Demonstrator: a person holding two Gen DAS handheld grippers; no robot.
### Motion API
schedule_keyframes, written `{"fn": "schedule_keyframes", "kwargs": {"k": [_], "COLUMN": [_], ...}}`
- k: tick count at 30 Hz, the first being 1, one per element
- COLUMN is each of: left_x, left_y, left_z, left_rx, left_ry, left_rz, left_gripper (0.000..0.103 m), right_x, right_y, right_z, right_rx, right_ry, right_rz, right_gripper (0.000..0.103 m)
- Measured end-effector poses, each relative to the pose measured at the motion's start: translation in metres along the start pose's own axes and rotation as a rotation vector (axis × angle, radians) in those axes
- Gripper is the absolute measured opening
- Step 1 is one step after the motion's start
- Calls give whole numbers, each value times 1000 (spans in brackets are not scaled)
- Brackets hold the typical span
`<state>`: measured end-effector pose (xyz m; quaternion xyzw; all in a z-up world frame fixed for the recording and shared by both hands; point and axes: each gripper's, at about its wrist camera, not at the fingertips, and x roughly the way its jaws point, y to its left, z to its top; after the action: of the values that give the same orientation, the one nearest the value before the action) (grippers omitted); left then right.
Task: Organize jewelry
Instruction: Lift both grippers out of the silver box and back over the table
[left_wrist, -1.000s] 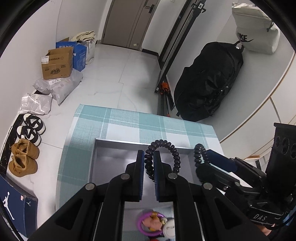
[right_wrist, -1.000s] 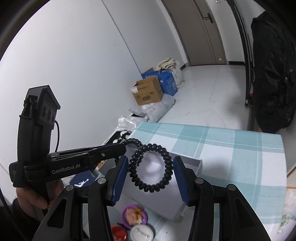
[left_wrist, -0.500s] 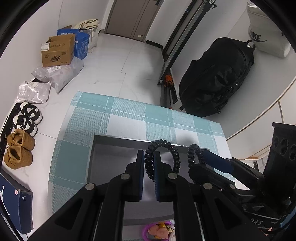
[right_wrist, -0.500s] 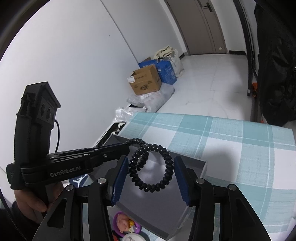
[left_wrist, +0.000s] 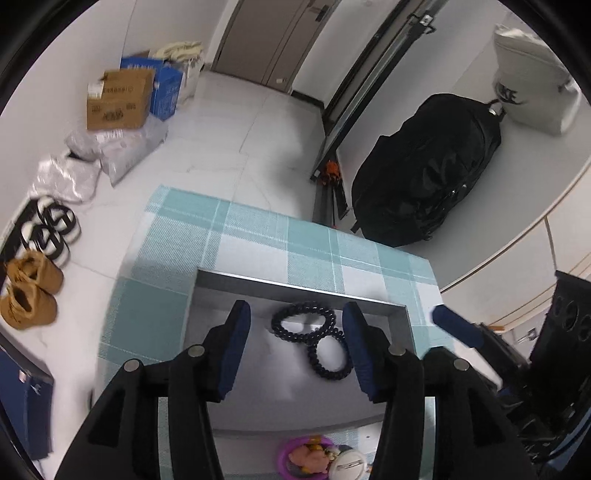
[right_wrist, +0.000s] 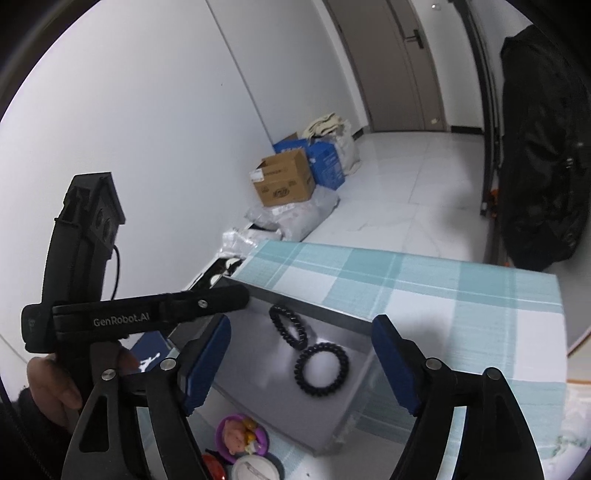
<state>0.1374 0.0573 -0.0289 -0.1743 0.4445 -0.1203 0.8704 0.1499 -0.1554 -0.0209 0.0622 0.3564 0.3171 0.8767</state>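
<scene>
A black beaded bracelet (left_wrist: 314, 339) lies twisted into a figure eight inside a shallow grey tray (left_wrist: 295, 286) on the teal checked cloth. It also shows in the right wrist view (right_wrist: 306, 349), on the tray's floor (right_wrist: 258, 373). My left gripper (left_wrist: 297, 343) is open and empty, with its blue pads on either side of the bracelet, above it. My right gripper (right_wrist: 301, 363) is open and empty over the same tray; one of its blue fingertips (left_wrist: 456, 326) shows at the right of the left wrist view.
A purple-rimmed charm (left_wrist: 308, 456) and a white round badge (left_wrist: 349, 465) lie in front of the tray; a red round piece (right_wrist: 214, 467) lies beside them. A black backpack (left_wrist: 424, 173), boxes (left_wrist: 118, 99) and shoes (left_wrist: 29, 291) are on the floor around the table.
The left gripper has opened and let go of the bracelet, which now lies in the tray. The right gripper has opened wider and drawn apart from the left one.
</scene>
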Motion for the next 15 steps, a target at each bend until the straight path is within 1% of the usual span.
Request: {"fn": "schedule_keyframes", "kwargs": {"k": [3, 7, 12, 13, 15], "left_x": [-5, -14, -26, -28, -33], "left_y": [-3, -9, -20, -22, -22], "left_z": [-5, -14, -26, -29, -33], "left_rx": [23, 50, 128, 137, 141], "left_ry": [-18, -49, -88, -101, -111], "left_rz": [48, 83, 151, 160, 166], "left_gripper": [48, 49, 49, 50, 55], "right_x": [-11, -22, -37, -41, -47], "right_y": [0, 2, 8, 9, 12], "right_z": [-5, -11, -20, -21, -26], "right_rx": [-4, -2, -10, -9, -9], "right_ry": [-15, -21, -44, -49, -58], "right_rz": [-28, -50, -60, -59, -60], "right_gripper": [85, 87, 92, 95, 97]}}
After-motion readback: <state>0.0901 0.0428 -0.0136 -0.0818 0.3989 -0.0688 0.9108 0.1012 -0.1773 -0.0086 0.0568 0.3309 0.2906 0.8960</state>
